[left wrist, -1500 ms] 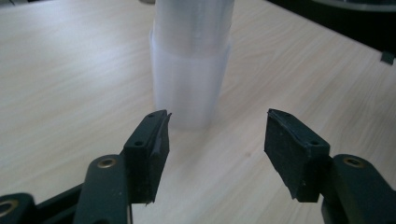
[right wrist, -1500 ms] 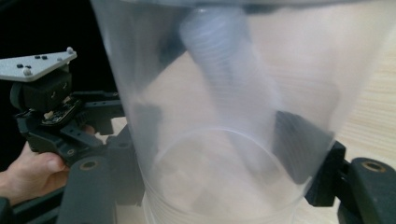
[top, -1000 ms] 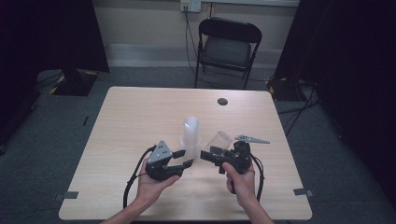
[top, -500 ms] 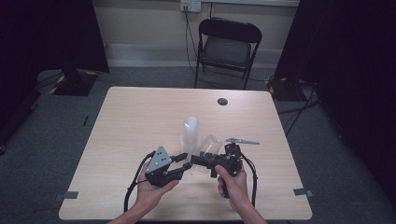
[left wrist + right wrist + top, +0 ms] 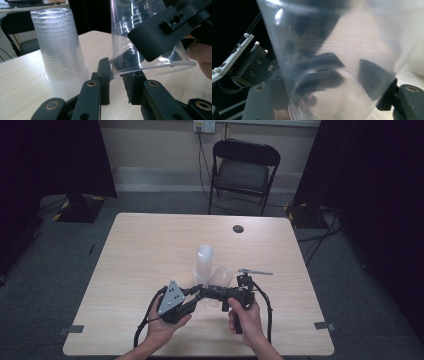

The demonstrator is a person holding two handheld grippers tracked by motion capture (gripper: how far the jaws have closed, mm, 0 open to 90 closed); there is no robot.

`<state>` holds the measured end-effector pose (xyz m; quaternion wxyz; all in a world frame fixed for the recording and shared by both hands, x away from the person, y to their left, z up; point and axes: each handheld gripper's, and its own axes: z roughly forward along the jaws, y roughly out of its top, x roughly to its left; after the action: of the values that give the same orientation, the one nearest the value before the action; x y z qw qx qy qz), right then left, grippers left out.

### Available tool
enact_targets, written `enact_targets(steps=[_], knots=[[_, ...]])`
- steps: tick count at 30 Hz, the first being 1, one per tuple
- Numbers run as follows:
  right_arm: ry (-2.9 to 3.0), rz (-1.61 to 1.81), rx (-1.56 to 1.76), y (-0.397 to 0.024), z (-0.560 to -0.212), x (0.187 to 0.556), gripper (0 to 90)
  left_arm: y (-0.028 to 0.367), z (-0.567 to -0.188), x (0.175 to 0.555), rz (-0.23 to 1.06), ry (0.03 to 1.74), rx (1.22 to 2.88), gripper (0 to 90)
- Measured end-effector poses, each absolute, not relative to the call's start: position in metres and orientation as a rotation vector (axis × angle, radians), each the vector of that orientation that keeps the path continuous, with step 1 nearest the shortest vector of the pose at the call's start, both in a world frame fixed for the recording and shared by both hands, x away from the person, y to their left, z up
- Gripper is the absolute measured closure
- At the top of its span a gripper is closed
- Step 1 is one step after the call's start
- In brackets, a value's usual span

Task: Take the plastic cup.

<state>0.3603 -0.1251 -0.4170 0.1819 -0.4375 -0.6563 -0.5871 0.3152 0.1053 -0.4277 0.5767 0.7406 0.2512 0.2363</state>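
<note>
High view: fixed above the person's side, looking forward and down; takes in the whole table [image 5: 150, 245], the chair [image 5: 243, 170] beyond and both hands from far off.
Left gripper view: low over the table, looking along its own jaws, very close to the stack [image 5: 61, 53] and the cup [image 5: 150, 37].
Right gripper view: pressed up to the cup [image 5: 332, 70], looking through its clear wall.
Shared: cup and stack in all three.

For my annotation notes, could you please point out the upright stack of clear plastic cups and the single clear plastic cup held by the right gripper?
upright stack of clear plastic cups [image 5: 61, 55], left gripper view, side wall.
single clear plastic cup [image 5: 125, 30], left gripper view, side wall.
</note>
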Motion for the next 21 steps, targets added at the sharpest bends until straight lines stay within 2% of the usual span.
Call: enact_targets(steps=[5,10,17,20,21], knots=[[-1.813,-1.653,-1.237,-0.126,-0.418,0.361,31.3,0.105,-0.428,0.314,0.575,0.58,1.716,78.1],[-1.811,-1.615,-1.219,-0.119,-0.419,0.359,31.4,0.102,-0.428,0.313,0.586,0.575,1.702,73.3],[-1.78,-1.581,-1.208,-0.112,-0.42,0.358,31.2,0.099,-0.43,0.314,0.606,0.578,1.682,72.5],[-1.776,-1.574,-1.208,-0.111,-0.42,0.358,30.6,0.099,-0.429,0.312,0.62,0.569,1.687,74.7],[-1.775,-1.574,-1.204,-0.111,-0.42,0.358,29.8,0.099,-0.429,0.312,0.616,0.572,1.685,78.8]])
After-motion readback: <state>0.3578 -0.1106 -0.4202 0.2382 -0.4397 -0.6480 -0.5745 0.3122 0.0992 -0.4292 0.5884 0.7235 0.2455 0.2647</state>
